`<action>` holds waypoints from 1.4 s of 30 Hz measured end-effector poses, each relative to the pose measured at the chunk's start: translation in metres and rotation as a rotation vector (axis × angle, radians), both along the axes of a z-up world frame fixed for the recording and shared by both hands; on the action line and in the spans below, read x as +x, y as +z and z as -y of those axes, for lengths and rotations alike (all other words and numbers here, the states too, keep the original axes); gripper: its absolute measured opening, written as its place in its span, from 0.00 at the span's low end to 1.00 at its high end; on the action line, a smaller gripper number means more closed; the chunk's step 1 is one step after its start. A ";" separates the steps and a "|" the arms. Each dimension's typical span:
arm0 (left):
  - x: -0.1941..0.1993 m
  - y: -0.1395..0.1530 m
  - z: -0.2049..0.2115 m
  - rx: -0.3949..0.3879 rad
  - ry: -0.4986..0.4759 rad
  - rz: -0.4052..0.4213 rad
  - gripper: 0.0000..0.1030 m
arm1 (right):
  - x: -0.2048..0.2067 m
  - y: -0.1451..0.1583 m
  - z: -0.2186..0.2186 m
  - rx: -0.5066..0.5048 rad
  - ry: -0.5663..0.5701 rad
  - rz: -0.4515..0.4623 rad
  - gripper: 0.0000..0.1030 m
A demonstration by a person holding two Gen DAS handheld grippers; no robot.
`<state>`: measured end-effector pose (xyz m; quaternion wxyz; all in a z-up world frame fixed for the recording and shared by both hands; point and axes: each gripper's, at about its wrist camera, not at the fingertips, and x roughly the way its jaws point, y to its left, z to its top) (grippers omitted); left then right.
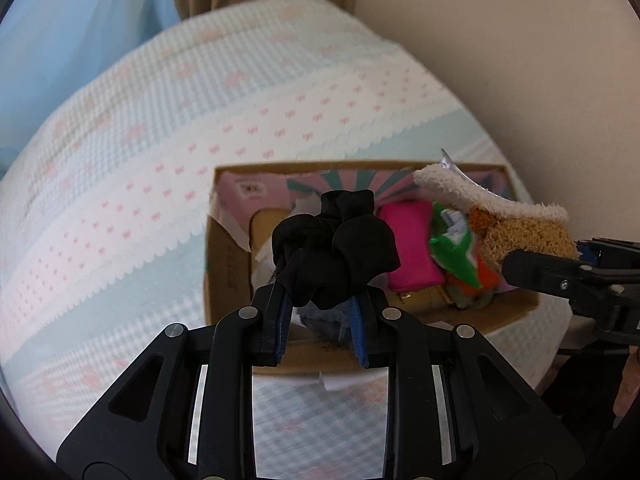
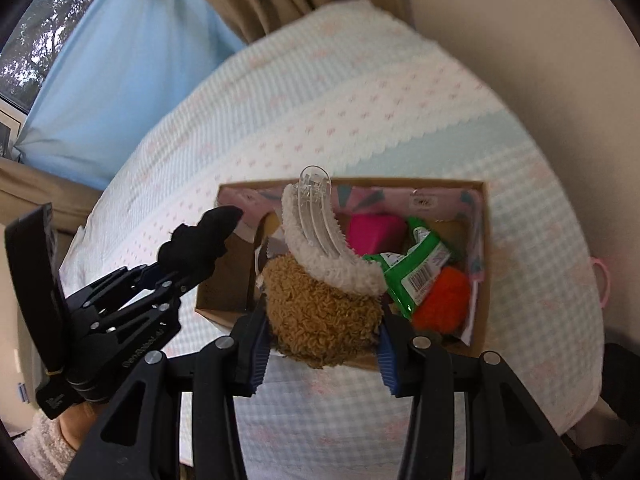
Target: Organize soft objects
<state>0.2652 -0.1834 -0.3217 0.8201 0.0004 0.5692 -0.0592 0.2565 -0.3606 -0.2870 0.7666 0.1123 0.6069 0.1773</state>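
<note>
**A:** Left wrist view, entries?

**B:** Item 1: left gripper [image 1: 320,300], jaws closed on a black scrunchie [image 1: 334,248], held above the near end of the box [image 1: 224,280]. Item 2: box, cardboard, open top, on the checked bedspread [image 1: 140,160]. Contents: pink pouch [image 1: 408,248], green packet [image 1: 452,244], something orange beside the packet, a grey fluffy piece under the scrunchie. Item 3: right gripper [image 1: 520,268], entering at the box's right side, clamped on a brown plush clip [image 1: 520,228].

**A:** Right wrist view?

**B:** Item 1: right gripper [image 2: 320,344], jaws closed on the plush clip [image 2: 320,304], brown fleece with a cream band and a clear plastic claw, over the box's [image 2: 480,240] near edge. Item 2: left gripper [image 2: 188,276] at the box's left side, pinching the scrunchie [image 2: 200,240]. In the box: pouch [image 2: 372,232], packet [image 2: 416,268], orange pom-pom [image 2: 444,300]. Outside, well right of the box: a pink loop [image 2: 602,280] on the bedspread [image 2: 360,100].

**A:** Progress?

**B:** Likely late. Several pieces sit boxed; two are held above it, not yet released. The loop may remain.
</note>
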 end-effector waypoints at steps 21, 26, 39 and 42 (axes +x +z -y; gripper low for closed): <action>0.025 -0.044 -0.002 0.035 -0.025 -0.197 1.00 | 0.066 -0.063 -0.010 0.095 -0.094 -0.211 0.92; 0.017 -0.031 -0.003 0.021 -0.027 -0.181 1.00 | 0.055 -0.049 -0.003 0.037 -0.098 -0.181 0.92; -0.031 0.052 -0.019 -0.030 -0.050 -0.052 1.00 | -0.001 0.026 -0.010 -0.069 -0.150 0.004 0.92; -0.048 0.083 -0.033 -0.046 -0.048 -0.006 1.00 | -0.022 0.060 -0.018 -0.109 -0.157 0.086 0.92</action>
